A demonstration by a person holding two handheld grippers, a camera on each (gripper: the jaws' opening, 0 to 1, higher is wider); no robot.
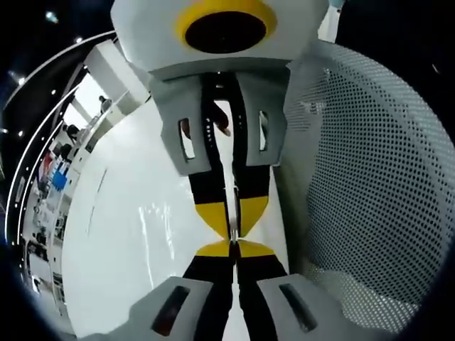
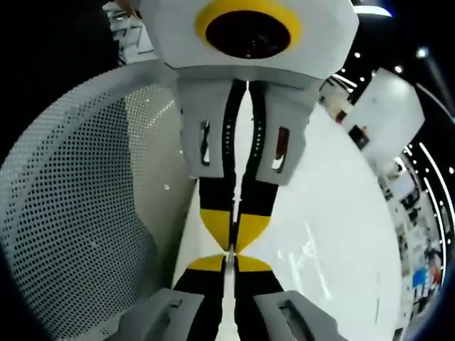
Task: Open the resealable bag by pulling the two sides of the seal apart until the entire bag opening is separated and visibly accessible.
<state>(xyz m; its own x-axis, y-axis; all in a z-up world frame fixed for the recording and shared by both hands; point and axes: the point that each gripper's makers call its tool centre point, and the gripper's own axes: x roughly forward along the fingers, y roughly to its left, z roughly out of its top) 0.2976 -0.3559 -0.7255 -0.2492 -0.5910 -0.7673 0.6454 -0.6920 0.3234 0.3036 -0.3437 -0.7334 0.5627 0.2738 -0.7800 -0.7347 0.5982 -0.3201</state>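
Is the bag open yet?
Not yet, it seems. Done: the left gripper and right gripper are shut and meet tip to tip. In hand: a thin pale strip, maybe the bag's seal, runs between the fingers. Left: pulling the sides apart; no opening shows.

The right gripper (image 2: pixel 229 257) has its yellow-tipped jaws pressed together on a thin clear edge of the bag (image 2: pixel 229 273), tip to tip with the left gripper (image 2: pixel 232 238) coming down from above, over a shiny white table (image 2: pixel 320 234) beside a white basket with holes (image 2: pixel 78 206).
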